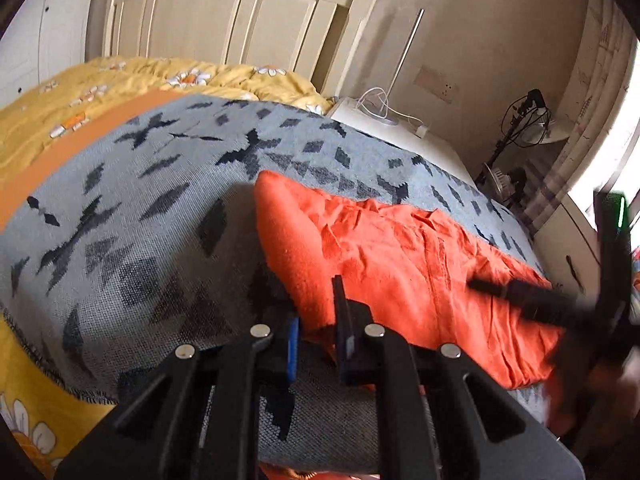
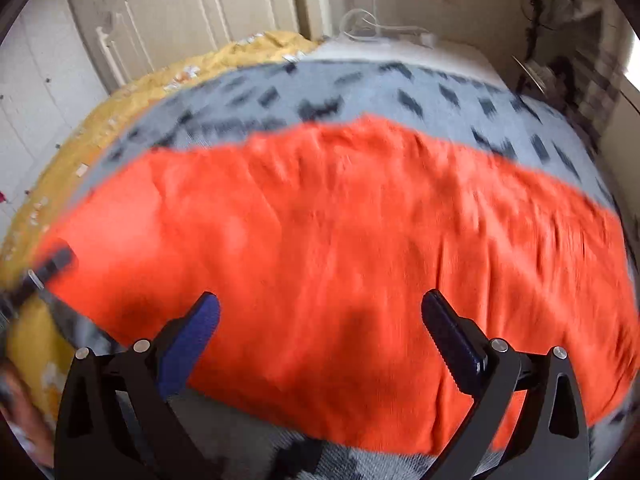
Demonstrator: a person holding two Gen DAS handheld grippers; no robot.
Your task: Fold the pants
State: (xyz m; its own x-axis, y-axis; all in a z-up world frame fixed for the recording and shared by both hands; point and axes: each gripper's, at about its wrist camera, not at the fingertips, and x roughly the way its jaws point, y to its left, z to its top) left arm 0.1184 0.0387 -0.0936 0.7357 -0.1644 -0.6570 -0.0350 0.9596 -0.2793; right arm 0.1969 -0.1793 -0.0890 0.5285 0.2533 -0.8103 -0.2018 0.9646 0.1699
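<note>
The orange pants (image 1: pixel 404 268) lie folded over in a long band on the grey patterned blanket (image 1: pixel 152 208). They fill most of the right wrist view (image 2: pixel 340 264). My left gripper (image 1: pixel 316 320) sits at the pants' near left corner, jaws nearly closed on a pinch of orange cloth. My right gripper (image 2: pixel 320 320) hovers over the near edge of the pants, jaws wide apart and empty. It shows blurred at the right of the left wrist view (image 1: pixel 552 300). The left gripper shows blurred at the left edge of the right wrist view (image 2: pixel 40 272).
A yellow flowered quilt (image 1: pixel 120 84) lies behind the blanket, against the cream headboard (image 1: pixel 256 20). A white nightstand with cables (image 1: pixel 384 116) stands beside the bed. A fan and stand (image 1: pixel 520 128) are at the far right, near a window.
</note>
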